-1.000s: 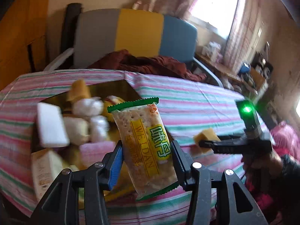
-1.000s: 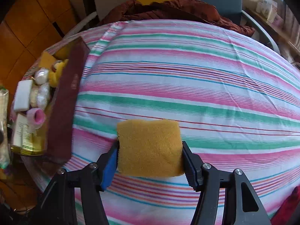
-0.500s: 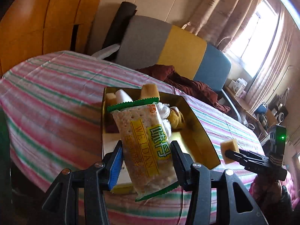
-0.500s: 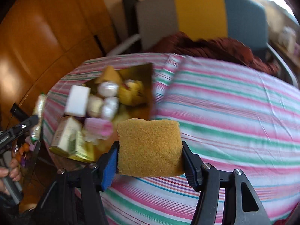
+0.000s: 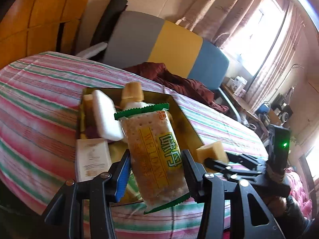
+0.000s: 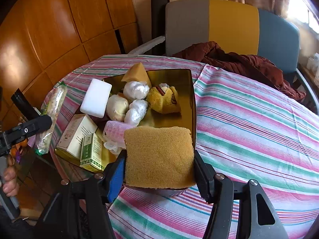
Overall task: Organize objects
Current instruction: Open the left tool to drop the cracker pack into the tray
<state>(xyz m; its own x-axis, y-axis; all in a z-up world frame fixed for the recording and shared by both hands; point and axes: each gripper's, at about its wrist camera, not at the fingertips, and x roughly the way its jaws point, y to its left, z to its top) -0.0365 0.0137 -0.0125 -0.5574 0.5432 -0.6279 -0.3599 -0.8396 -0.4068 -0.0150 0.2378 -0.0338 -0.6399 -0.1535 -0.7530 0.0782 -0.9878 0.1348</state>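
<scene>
1. Through the left wrist camera, your left gripper (image 5: 156,166) stayed clenched on the cracker packet (image 5: 154,151), as it was a second ago. What changed was the backdrop. Earlier the gold tray (image 5: 187,123) sat left of the packet and looked blurred. At this moment it lay straight behind the packet on the striped tablecloth (image 5: 39,107), with the chair (image 5: 159,41) further back.
2. In that same view the packet stood nearly upright between the pads. Its long axis ran from the lower right up to the upper left. The green crimped top edge pointed up and away from you, towards the tray. The white block (image 5: 106,117) leaned in the tray just left of the packet.
3. Your right gripper (image 5: 207,156) showed at the right, much nearer than a second ago, carrying the sponge (image 5: 212,151) just beside the tray's near corner.
4. Through the right wrist camera, your right gripper (image 6: 159,164) was likewise clamped on the yellow sponge (image 6: 159,156), its hold unchanged. A second earlier the tray (image 6: 191,107) sat far off at the left edge. Here it lay directly ahead, and the sponge hung over its near end.
5. The sponge lay flat across the pads, its long axis running left to right, its broad face towards the camera.
6. At the left you held the other gripper (image 6: 42,120), with the packet (image 6: 51,115) standing beside the tray's left side.
</scene>
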